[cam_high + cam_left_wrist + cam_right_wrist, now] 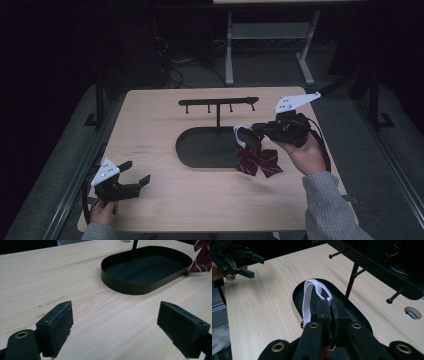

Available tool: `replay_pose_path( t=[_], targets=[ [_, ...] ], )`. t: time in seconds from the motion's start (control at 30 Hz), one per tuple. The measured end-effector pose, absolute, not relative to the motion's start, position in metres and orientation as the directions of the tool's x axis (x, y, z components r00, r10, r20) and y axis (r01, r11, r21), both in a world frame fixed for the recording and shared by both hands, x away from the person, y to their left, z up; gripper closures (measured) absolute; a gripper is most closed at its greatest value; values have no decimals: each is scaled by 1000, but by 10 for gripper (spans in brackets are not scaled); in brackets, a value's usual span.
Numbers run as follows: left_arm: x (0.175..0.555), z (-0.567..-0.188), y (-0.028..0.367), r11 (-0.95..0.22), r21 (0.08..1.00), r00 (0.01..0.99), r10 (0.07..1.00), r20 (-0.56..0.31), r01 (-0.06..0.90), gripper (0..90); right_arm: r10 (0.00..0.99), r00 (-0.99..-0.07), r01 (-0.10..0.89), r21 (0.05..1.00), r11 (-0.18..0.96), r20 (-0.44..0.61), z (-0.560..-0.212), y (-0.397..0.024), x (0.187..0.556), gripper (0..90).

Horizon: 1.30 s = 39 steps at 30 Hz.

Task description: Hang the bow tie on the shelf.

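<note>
A dark red striped bow tie (260, 161) with a white strap (242, 132) hangs over the right edge of a black oval tray (200, 150). From that tray rises a post with a peg bar (218, 102). My right gripper (256, 128) is shut on the strap, just above the tray's right side. In the right gripper view the strap (308, 300) loops out ahead of the closed gripper (330, 312), with the peg bar (372, 263) up to the right. My left gripper (137, 171) is open with nothing in it, low over the table's front left. Its pads (57, 325) face the tray (130, 287) and bow tie (203, 258).
The wooden table (150, 120) has bare surface left of the tray and along the front. A round hole (412, 312) is in the tabletop beyond the peg bar. Behind the table stand a white desk frame (230, 50) and cables on the floor.
</note>
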<state>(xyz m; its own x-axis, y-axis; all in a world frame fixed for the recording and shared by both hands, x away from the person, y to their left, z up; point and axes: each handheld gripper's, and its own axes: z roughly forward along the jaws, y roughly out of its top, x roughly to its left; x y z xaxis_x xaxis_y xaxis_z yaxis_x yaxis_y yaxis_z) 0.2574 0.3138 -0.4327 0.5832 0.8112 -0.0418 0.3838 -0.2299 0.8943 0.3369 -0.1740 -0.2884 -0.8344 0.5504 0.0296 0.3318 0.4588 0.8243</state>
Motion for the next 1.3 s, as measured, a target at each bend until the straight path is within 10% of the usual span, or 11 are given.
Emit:
replay_pose_path(
  t=[1.3],
  targets=[
    [258, -432, 314, -231, 893, 587, 808, -45, 385, 128, 556, -831, 340, 798, 498, 7, -270, -145, 382, 862]
  ],
)
